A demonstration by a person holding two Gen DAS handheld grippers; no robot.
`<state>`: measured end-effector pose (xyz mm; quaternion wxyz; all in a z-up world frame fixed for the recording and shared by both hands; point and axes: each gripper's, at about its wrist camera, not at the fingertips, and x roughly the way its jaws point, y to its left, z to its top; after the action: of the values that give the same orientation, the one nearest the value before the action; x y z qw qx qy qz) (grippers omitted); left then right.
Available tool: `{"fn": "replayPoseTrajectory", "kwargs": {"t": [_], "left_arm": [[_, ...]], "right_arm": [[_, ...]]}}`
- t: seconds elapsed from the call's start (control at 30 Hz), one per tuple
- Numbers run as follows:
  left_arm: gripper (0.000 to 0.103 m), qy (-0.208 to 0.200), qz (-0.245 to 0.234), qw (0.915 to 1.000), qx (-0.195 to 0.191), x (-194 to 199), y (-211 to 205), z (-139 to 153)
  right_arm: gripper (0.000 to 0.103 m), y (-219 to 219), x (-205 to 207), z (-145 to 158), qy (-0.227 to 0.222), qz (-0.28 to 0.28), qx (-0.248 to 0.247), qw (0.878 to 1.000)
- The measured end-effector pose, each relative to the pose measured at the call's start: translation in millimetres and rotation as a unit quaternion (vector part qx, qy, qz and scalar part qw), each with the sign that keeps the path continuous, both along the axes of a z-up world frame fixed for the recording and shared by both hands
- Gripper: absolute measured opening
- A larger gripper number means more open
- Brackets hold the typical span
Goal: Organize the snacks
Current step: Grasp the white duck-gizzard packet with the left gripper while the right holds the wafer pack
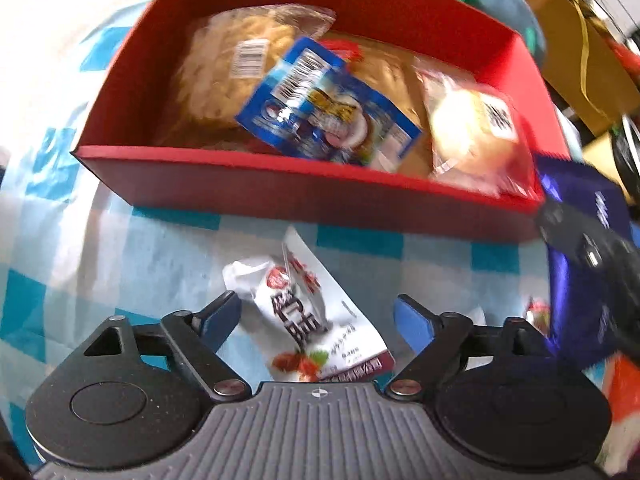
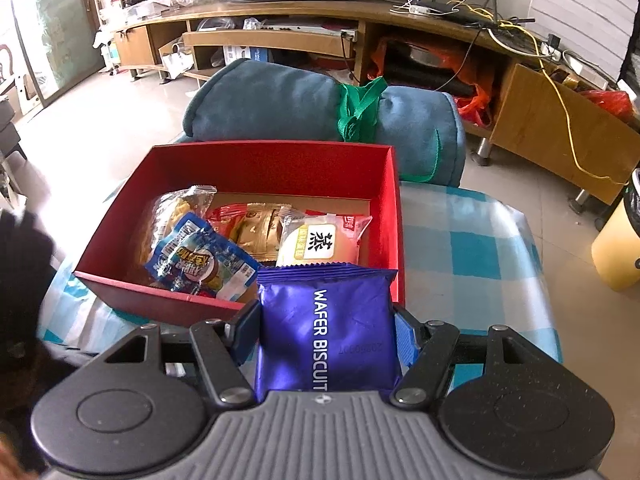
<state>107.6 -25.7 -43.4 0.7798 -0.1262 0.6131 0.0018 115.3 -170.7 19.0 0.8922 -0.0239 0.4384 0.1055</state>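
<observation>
A red box [image 1: 280, 184] stands on the checked tablecloth and holds several snacks: a blue packet [image 1: 328, 108] on top, a clear bag of golden snacks [image 1: 224, 68] and a wrapped bun [image 1: 468, 128]. On the cloth in front of the box lies a white packet [image 1: 304, 320] with red print. My left gripper [image 1: 318, 316] hangs over it, open, one finger on each side of it. My right gripper [image 2: 326, 320] is shut on a purple wafer biscuit packet [image 2: 324, 332], held just before the near right corner of the red box [image 2: 160, 296].
A rolled teal blanket [image 2: 300, 100] with a green strap lies behind the box. The tablecloth [image 2: 472, 248] is bare to the right of the box. A red-and-white packet [image 1: 624, 392] lies at the right edge. A yellow bin [image 2: 616, 248] stands on the floor.
</observation>
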Motion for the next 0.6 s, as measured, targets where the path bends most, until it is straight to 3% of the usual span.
{"fn": "replayPoseTrajectory", "kwargs": {"t": [0.13, 0.27, 0.6], "left_arm": [[0.07, -0.026, -0.023, 0.9986, 0.039, -6, -12, 4], [0.053, -0.029, -0.043, 0.998, 0.036, -9, -9, 10], [0.041, -0.042, -0.075, 0.9959, 0.026, -18, 0, 29]], "right_arm": [[0.062, 3, 0, -3, 0.001, 0.009, -0.009, 1.0], [0.062, 4, 1, -13, 0.014, 0.009, -0.017, 1.0], [0.062, 1, -1, -6, 0.004, 0.0, -0.014, 1.0]]}}
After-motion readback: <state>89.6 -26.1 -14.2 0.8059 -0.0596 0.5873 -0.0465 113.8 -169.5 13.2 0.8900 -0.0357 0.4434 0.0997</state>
